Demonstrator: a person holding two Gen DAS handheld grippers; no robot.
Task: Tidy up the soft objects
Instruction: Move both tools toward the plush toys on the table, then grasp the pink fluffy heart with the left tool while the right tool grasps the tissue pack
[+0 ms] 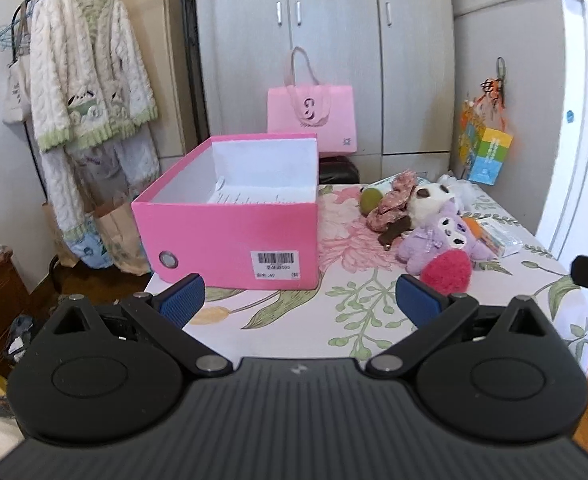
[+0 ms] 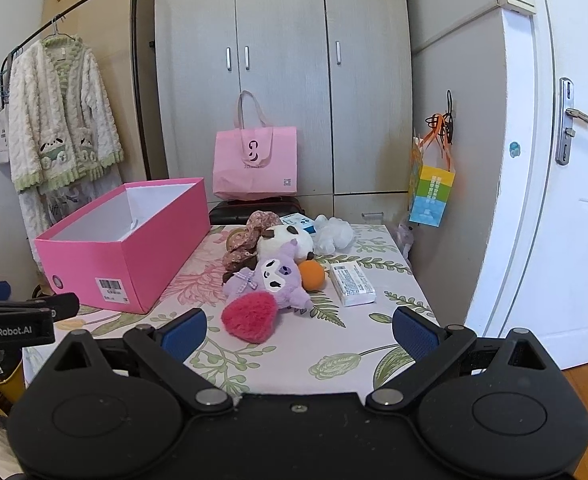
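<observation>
An open pink box [image 1: 230, 236] [image 2: 126, 256] stands on the left of the floral-covered table [image 1: 333, 320] [image 2: 333, 344]; only paper shows inside. To its right lies a pile of soft things: a red fuzzy heart [image 1: 446, 271] [image 2: 249, 317], a purple plush [image 1: 437, 236] [image 2: 272, 278], a white panda plush [image 1: 427, 198] [image 2: 290, 242], a floral scrunchie [image 1: 389, 202] [image 2: 250, 242] and an orange ball [image 2: 311, 275]. My left gripper [image 1: 299, 296] is open and empty, just before the box and the heart. My right gripper [image 2: 298, 330] is open and empty, before the heart.
A white packet [image 2: 351, 283] and a white soft bundle [image 2: 333, 234] lie at the table's right and back. A pink tote bag [image 1: 311, 118] [image 2: 254, 164] stands behind by the wardrobe. A clothes rack with a robe [image 1: 90, 92] is at left, a door [image 2: 565, 160] at right.
</observation>
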